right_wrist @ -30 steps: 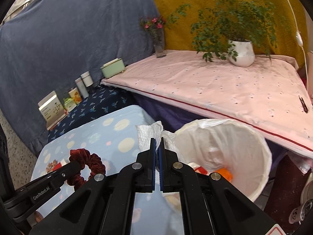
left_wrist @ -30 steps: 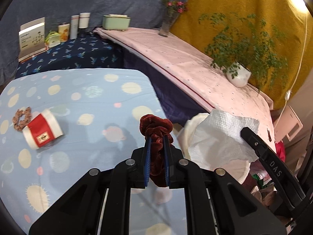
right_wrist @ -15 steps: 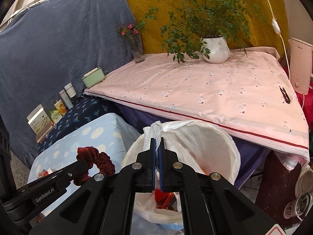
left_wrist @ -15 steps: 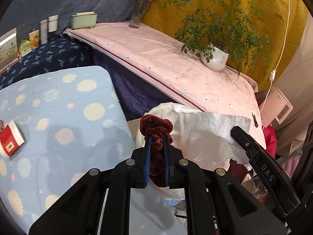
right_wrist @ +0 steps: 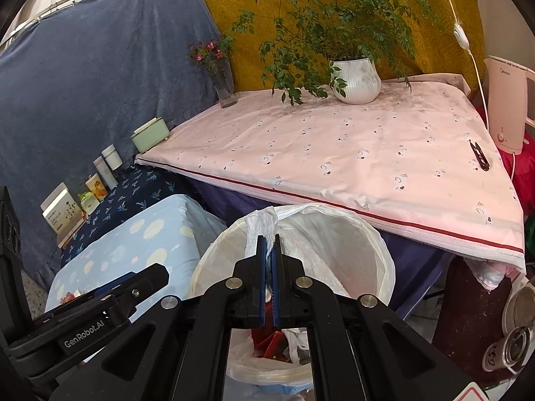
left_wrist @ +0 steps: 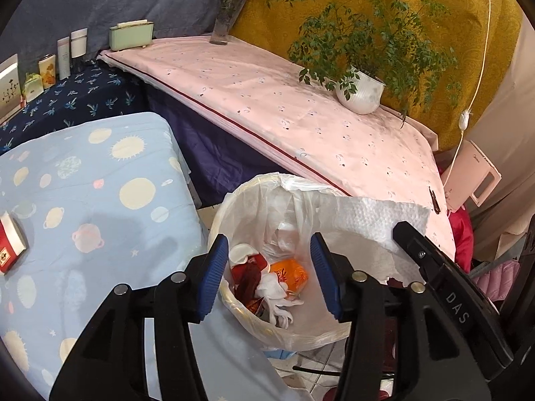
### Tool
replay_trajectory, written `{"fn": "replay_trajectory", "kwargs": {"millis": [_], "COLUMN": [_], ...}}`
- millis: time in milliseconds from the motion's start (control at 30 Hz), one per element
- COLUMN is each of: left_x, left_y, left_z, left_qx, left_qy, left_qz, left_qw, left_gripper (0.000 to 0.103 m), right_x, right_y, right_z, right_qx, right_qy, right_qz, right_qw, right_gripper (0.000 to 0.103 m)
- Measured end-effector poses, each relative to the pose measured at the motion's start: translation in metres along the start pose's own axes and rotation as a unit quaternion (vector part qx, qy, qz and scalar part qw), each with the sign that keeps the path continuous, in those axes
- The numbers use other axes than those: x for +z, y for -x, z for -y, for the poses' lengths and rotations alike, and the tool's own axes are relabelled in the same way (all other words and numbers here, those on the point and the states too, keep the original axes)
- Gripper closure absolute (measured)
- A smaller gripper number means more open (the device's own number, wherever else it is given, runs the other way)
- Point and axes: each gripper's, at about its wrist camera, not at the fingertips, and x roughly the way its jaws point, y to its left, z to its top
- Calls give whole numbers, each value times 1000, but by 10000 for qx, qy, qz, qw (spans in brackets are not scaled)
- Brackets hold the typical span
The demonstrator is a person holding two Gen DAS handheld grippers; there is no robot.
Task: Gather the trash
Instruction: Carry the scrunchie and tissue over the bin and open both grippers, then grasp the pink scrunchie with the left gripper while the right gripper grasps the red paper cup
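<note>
My left gripper (left_wrist: 267, 244) hangs over the white-lined trash bin (left_wrist: 230, 200), its jaws opening with nothing between the blue pads. A dark red scrunchie (left_wrist: 247, 274) lies in the bin among orange and white scraps. My right gripper (right_wrist: 269, 244) is shut on a white paper towel (right_wrist: 259, 225) above the bin's near rim (right_wrist: 207, 260). In the left wrist view the paper towel (left_wrist: 367, 217) spreads over the bin's right side. A red and white paper cup (left_wrist: 10, 244) lies on the blue dotted tablecloth (left_wrist: 100, 173).
A pink-clothed table (right_wrist: 334, 153) stands behind the bin with a potted plant (right_wrist: 356, 80), a flower vase (right_wrist: 225, 90) and a black clip (right_wrist: 479, 157). A white kettle (right_wrist: 508, 100) is at far right. Boxes and bottles (left_wrist: 63, 53) line the navy cloth.
Both grippers swung right, from over the blue table to above the bin. The left jaws opened and the scrunchie left them; it now lies in the bin. The right still holds the paper towel.
</note>
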Motion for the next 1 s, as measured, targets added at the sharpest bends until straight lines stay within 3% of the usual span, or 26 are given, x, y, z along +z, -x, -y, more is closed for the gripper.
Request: {"fn": "replay_trajectory", "kwargs": {"millis": [433,767,1000], "left_x": [-5,-7,-10], "left_y": [9,27,44], "left_z": [-26,-51,-71], "left_qx": [364,536,681], "left_qy": [153,348,448], "left_qz": [100,247,350], "left_qw": [9992,9976,9961], "left_gripper": [54,50,50], "right_x": [-1,-3,-9], "right_y": [-1,7,12], "right_z": [-18,-41,-65], "right_qx": [94,179,257], "right_qy": [106,235,410], "right_qz": [33,114,109], "right_qw": [9999,9995,9988], "right_gripper": [92,68,58]}}
